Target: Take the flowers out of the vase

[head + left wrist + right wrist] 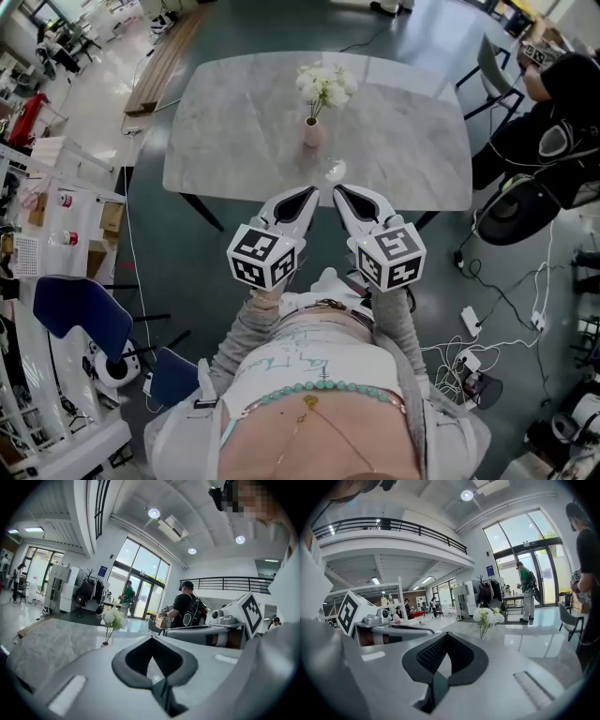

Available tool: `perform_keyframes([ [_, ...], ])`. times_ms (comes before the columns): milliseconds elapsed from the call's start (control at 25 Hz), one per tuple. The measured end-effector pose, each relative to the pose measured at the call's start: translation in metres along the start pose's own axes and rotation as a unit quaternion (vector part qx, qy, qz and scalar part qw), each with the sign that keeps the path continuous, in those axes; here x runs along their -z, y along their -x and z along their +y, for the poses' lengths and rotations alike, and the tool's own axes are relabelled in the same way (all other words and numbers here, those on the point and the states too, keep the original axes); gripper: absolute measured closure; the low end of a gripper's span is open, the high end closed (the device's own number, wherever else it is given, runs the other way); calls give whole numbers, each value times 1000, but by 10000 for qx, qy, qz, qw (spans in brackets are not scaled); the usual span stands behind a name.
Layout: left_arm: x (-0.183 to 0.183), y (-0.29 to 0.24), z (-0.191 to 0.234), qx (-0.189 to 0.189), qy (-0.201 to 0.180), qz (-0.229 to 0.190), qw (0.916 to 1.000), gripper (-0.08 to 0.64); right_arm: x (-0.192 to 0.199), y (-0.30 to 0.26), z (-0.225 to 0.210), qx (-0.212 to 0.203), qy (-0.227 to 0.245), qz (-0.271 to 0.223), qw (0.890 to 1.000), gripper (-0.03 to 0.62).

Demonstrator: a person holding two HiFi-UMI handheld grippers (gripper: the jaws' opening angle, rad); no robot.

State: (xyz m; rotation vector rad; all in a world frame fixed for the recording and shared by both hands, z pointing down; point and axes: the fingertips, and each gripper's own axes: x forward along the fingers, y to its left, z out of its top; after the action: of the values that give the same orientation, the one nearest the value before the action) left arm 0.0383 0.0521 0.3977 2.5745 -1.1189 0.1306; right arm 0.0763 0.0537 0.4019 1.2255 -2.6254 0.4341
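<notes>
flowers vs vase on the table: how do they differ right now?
Colour: the flowers are white on green stems; the vase is pale pink.
Size: the flowers spread wider than the vase, which is small.
Support: the vase stands on the table; the flowers stand in the vase, clear of the tabletop.
Shared: both upright, near the table's middle.

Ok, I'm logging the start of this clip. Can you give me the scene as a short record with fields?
flowers: white, standing in the vase, not yet taken out
vase: small, pink, upright near the middle of the table
table: pale marble top
left claw: shut, empty, apart from the vase
right claw: shut, empty, apart from the vase
</notes>
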Motion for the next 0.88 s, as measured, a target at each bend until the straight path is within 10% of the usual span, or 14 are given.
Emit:
perform_keyframes([
  [880,-10,-23,23,-277,60,-171,9995,560,-4,-20,-32,-73,-77,13,9999,566],
])
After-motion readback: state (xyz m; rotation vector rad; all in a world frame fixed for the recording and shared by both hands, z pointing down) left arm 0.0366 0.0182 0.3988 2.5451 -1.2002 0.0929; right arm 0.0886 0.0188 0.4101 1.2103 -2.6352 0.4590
